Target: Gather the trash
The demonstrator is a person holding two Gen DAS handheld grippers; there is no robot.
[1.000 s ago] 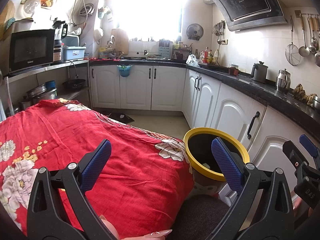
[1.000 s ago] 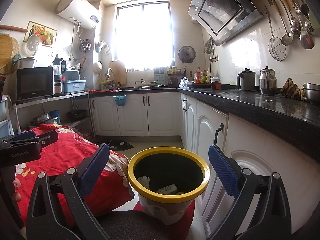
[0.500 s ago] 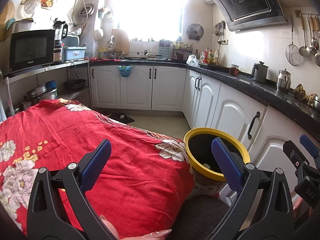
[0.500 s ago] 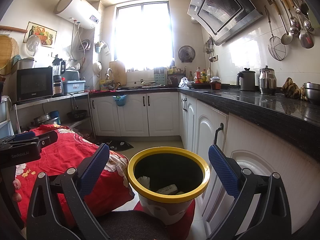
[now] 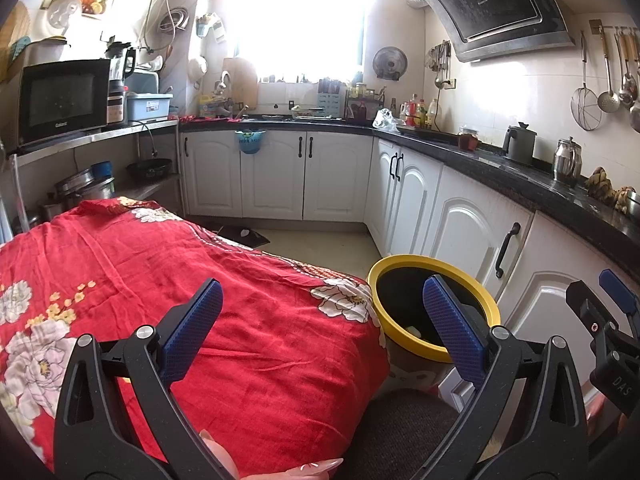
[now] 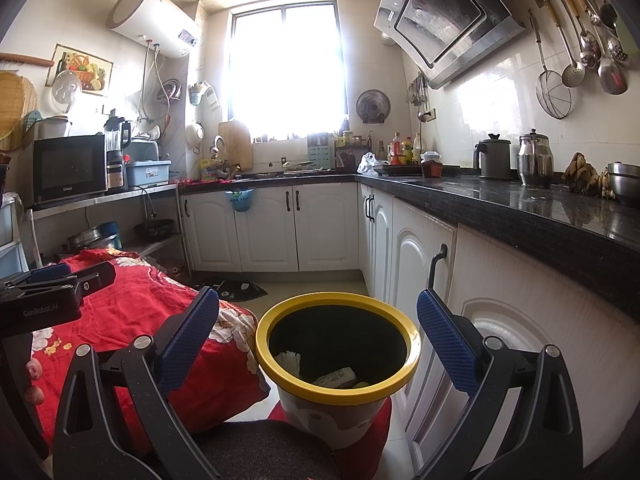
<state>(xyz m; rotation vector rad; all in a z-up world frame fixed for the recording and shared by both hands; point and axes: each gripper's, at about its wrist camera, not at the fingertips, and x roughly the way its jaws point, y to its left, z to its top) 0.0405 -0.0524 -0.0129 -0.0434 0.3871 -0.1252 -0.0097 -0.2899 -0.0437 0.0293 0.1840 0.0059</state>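
Both grippers are spread wide and holding nothing. The right gripper [image 6: 318,324] has its blue, knobbly-textured pads [image 6: 443,344] on chunky black plastic arms, sitting either side of the round trash bin [image 6: 338,388], hovering just above its thick yellow rim. The bin's inside is black, with a few pale crumpled scraps of trash [image 6: 335,377] at the bottom; it stands on the floor just beside the white panelled cabinets [image 6: 420,256] on the right. The left gripper [image 5: 322,322] hangs over the wrinkly red floral cloth [image 5: 192,276] draped over the table, the bin just off its right edge. Glossy black speckled countertop [image 6: 532,208] runs along the right wall, far end under a blown-out bright window.
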